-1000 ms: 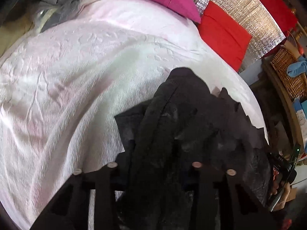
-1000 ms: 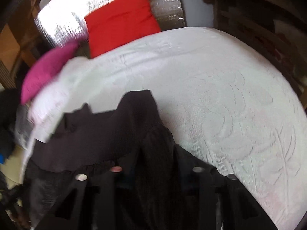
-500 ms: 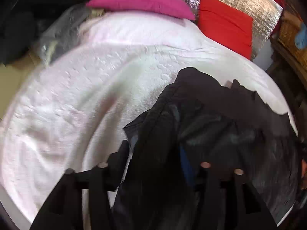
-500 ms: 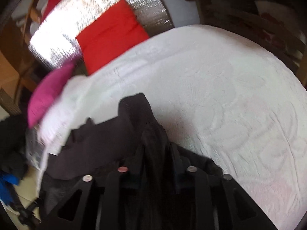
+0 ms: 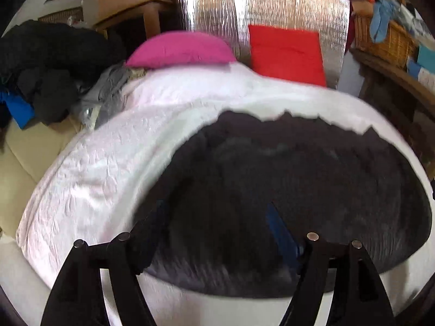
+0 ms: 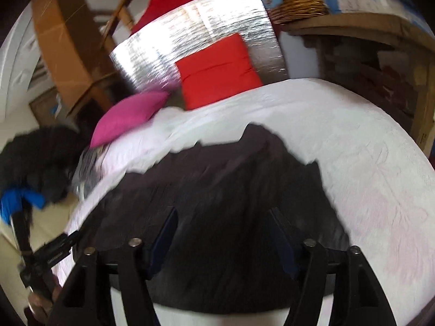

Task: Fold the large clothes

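A large dark garment (image 5: 285, 179) lies spread on the white bed cover (image 5: 108, 163), its near edge at the bed's front. My left gripper (image 5: 217, 217) is open above the garment's near edge, its blue-padded fingers (image 5: 280, 231) wide apart and holding nothing. In the right wrist view the same garment (image 6: 231, 190) fills the foreground. My right gripper (image 6: 223, 231) is also open over its near edge, fingers (image 6: 163, 236) spread and empty. Both views are motion-blurred.
A pink pillow (image 5: 182, 50) and a red cushion (image 5: 285, 51) lie at the bed's head against a silver foil panel (image 5: 258, 5). A heap of dark clothes (image 5: 46, 65) sits left of the bed. Wicker baskets (image 5: 386, 38) and shelves stand at the right.
Both grippers have opened and let go of the garment, which has dropped flat and spread on the bed. Both have pulled back and tilted up, showing more of the room.
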Available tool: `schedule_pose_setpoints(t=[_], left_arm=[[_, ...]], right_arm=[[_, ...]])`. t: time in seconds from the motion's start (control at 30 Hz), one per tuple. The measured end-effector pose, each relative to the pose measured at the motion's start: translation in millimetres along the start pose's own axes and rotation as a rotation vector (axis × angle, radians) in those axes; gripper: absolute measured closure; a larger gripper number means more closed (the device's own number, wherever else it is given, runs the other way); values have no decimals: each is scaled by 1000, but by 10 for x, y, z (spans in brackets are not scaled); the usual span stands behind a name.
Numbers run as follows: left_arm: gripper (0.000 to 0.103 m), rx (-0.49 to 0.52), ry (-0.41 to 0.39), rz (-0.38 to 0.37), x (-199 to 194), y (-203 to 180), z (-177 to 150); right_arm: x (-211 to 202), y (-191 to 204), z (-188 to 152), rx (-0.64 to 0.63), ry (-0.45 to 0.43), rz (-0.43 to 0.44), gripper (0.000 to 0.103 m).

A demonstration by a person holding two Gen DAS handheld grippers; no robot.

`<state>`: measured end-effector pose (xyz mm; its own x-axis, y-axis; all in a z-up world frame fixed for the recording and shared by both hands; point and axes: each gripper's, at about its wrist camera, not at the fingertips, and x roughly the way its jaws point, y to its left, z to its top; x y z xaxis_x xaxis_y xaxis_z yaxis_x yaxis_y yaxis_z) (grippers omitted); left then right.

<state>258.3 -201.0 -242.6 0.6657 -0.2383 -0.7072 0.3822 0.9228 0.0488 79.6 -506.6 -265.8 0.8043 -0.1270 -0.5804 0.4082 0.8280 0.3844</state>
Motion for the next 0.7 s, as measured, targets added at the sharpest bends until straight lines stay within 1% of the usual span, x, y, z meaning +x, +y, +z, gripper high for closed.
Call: schedule_pose_setpoints(t=[0.07,0.13,0.27,0.3,0.33,0.4,0.5,0.57,0.63,0.7], left_arm=[[27,2,19,2,2,-53,-74],[27,24,23,41,26,-103,-125],[27,66,40,72,91,-194,-225],[27,75,38,77,105,-201,-232],[27,82,32,80,104,-204,-230],[27,92,20,86,71,-204,-225],[27,72,2,80,4,-167,-225],[27,58,-13,78,-74,-161,-256],[27,49,-31,81,-142,-146,-285],[27,42,-48,81,-210,-136,-314]], right_arm=[[-18,91,-132,-22,31,10,37],[46,154,-216,-40,58,1,38],[342,165,-381,-84,199,-62,38],[387,176,-400,-98,214,-76,38],[374,189,-395,-106,206,-77,38],[309,158,-362,-79,187,-34,38],[100,40,-349,17,131,80,37],[-63,13,-411,35,100,139,37],[-107,12,-503,63,109,170,37],[-142,-61,-614,119,140,202,36]])
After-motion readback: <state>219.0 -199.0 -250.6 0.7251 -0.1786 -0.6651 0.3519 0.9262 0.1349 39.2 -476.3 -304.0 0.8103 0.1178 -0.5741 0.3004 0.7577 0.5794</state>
